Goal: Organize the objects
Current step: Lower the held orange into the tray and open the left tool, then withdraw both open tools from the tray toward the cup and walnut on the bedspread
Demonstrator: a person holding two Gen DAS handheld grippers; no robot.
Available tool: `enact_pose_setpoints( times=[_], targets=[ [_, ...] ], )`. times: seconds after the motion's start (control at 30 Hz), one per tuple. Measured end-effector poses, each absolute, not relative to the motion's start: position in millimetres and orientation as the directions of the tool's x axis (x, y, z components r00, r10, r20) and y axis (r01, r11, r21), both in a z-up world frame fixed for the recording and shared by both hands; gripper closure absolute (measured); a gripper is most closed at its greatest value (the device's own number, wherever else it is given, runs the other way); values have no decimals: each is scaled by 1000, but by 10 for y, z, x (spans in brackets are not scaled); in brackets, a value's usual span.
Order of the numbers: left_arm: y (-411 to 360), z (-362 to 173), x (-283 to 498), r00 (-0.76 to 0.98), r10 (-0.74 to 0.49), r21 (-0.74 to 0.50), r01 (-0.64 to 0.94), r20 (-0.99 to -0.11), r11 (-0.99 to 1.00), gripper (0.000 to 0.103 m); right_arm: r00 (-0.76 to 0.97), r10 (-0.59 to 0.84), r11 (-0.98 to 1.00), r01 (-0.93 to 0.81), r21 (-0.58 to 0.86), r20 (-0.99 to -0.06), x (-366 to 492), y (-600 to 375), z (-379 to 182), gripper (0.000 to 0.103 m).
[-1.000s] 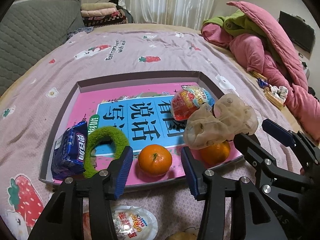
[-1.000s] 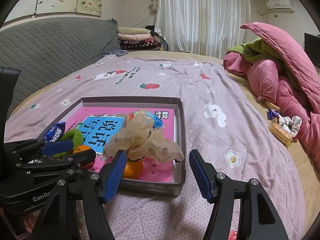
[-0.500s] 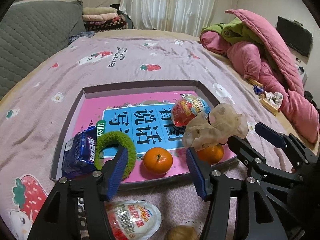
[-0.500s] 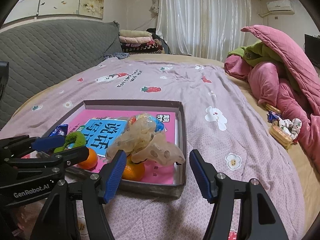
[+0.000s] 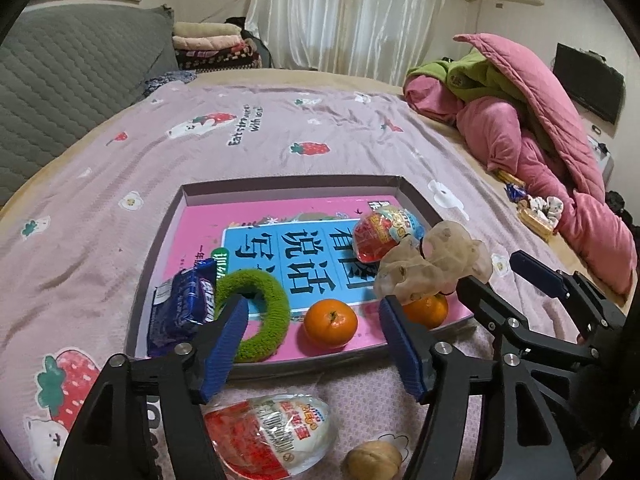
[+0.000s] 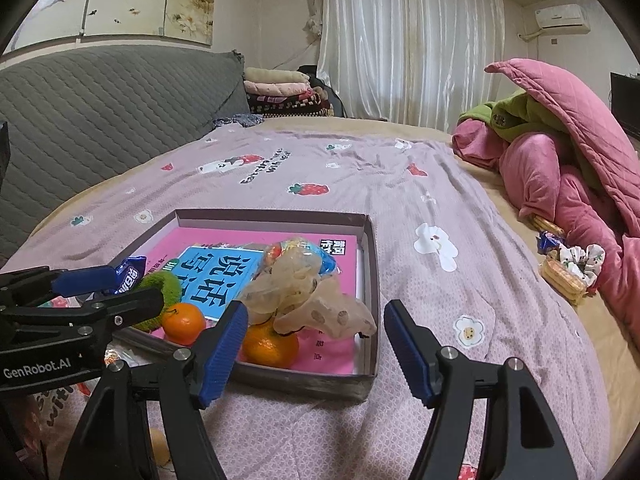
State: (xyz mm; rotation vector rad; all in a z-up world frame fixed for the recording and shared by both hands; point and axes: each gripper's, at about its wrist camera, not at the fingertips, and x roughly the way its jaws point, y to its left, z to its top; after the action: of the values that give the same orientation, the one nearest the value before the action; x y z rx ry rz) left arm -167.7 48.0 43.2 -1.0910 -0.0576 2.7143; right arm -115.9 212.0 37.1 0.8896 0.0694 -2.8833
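The left gripper is hovering with its blue-padded fingers spread wide and nothing between them, just short of the near wall of the shallow grey cardboard tray that is sitting on the lilac strawberry-print bedspread. Inside the tray, running left to right along its near side, a dark blue crinkly snack packet is lying with its long axis pointing away from the camera, touching a fuzzy green ring-shaped scrunchie lying flat; next a small orange mandarin is sitting stem-up, then a second mandarin is sitting partly under a sheer beige spotted scrunchie, with a red and blue egg-shaped wrapped toy just behind it. All are resting on a pink and blue book cover lining the tray. Outside the tray, below the left gripper, a red and white egg-shaped wrapped toy is lying on its side, long axis running left to right, beside a tan walnut. The right gripper is likewise gaping wide and gripping nothing, poised over the tray's near right corner, its left finger crossing in front of the second mandarin.
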Motion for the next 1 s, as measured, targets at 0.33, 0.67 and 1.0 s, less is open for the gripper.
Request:
enact_pose_setpoints(
  times=[0.33,0.67,1.0],
  targets=[
    [323,491,-1587,-721,197,-109,-168,-664,-980,30,-826,-125,-988,152,-4,-550,-1108,2078,411,29],
    [126,538,-1494,-730,188,-107,-157,-658,-982,30,-843,-162,-984,178,19,-512,-1001,2099,494,25],
    [49,570,-1375,-733,196,-100,-173,-651,-980,30,-853,-190,-979,203,26,-486,-857,2089,553,24]
  ],
)
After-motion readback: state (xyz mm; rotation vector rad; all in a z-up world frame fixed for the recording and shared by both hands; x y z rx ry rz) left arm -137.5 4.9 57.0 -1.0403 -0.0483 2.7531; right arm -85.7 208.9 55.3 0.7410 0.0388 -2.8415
